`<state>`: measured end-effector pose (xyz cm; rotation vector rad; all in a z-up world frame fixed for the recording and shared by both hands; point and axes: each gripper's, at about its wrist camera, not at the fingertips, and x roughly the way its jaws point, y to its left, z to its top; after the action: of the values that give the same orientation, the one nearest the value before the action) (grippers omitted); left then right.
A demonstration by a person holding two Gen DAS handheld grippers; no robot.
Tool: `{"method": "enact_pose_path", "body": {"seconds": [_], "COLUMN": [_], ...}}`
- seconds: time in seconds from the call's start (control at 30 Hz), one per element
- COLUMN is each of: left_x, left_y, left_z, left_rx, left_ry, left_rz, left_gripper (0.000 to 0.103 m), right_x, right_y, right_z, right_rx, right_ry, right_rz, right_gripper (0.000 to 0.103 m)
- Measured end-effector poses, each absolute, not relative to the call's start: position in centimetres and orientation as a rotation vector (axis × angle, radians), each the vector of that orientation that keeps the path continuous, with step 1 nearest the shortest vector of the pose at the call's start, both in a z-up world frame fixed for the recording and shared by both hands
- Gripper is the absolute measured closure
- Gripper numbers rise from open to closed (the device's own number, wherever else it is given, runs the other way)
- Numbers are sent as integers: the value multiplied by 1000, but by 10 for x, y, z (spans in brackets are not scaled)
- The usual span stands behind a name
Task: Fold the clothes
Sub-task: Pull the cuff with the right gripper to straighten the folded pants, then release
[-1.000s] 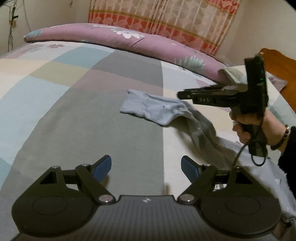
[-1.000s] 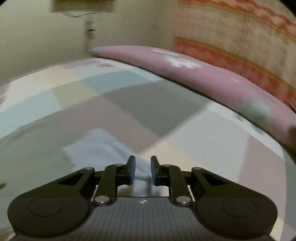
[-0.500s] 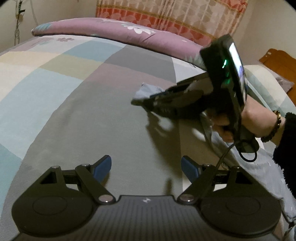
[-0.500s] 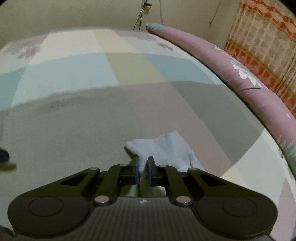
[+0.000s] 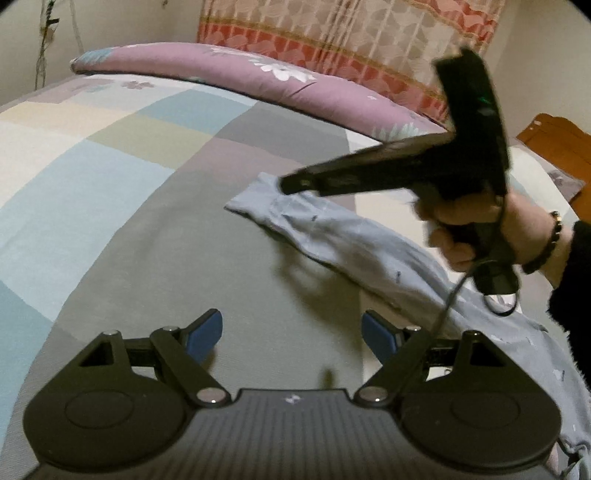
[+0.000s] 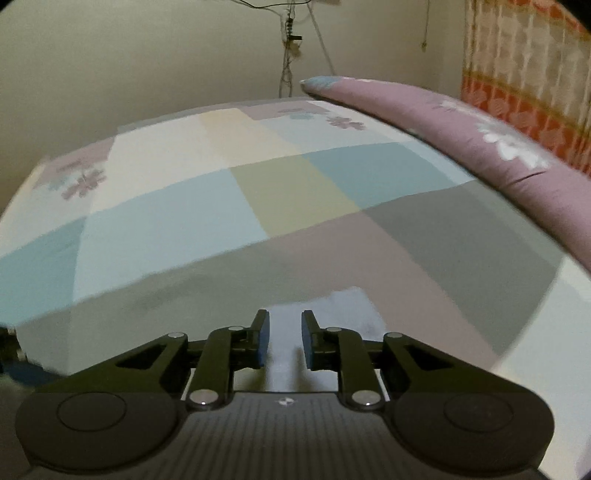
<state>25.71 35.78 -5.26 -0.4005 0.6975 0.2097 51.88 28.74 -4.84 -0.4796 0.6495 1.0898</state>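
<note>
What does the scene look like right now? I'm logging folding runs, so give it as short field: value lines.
surface: bed with a patchwork sheet
garment: light blue garment, sleeve stretched out flat on the sheet
left gripper: open, empty, above bare sheet
right gripper: jaws just opened a little, nothing pinched, above the sleeve end
background: purple floral quilt, curtain
fold progress: none visible yet

Left tool (image 5: pixel 291 334) wide; right tool (image 6: pixel 284 338) slightly parted, reopening.
</note>
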Motion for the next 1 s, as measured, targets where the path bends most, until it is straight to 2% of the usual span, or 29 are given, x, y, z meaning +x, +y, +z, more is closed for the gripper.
{"method": "enact_pose_path", "body": {"seconds": [0.2, 0.47, 0.73, 0.77, 0.83, 1.0], "left_x": [259, 275, 283, 284, 285, 281], "left_y": [346, 328, 317, 317, 317, 318], "left_z": [-46, -51, -57, -58, -59, -57], "left_rx": [-387, -339, -305, -303, -303, -307], "left_ry": [673, 706, 739, 743, 747, 739], "left_rz": [156, 129, 125, 124, 126, 132], "left_gripper": [21, 21, 21, 21, 21, 21], "right_x": [535, 531, 523, 521, 515, 516], "right_y": [188, 59, 38, 39, 43, 37], "right_z": [-43, -82, -109, -109, -108, -100], "right_rx": [-489, -393, -329, -334, -349, -361], "right_ry": [666, 771, 828, 822, 811, 745], "right_rz": [915, 753, 783, 790, 800, 654], "right_gripper": [81, 81, 81, 83, 99, 99]}}
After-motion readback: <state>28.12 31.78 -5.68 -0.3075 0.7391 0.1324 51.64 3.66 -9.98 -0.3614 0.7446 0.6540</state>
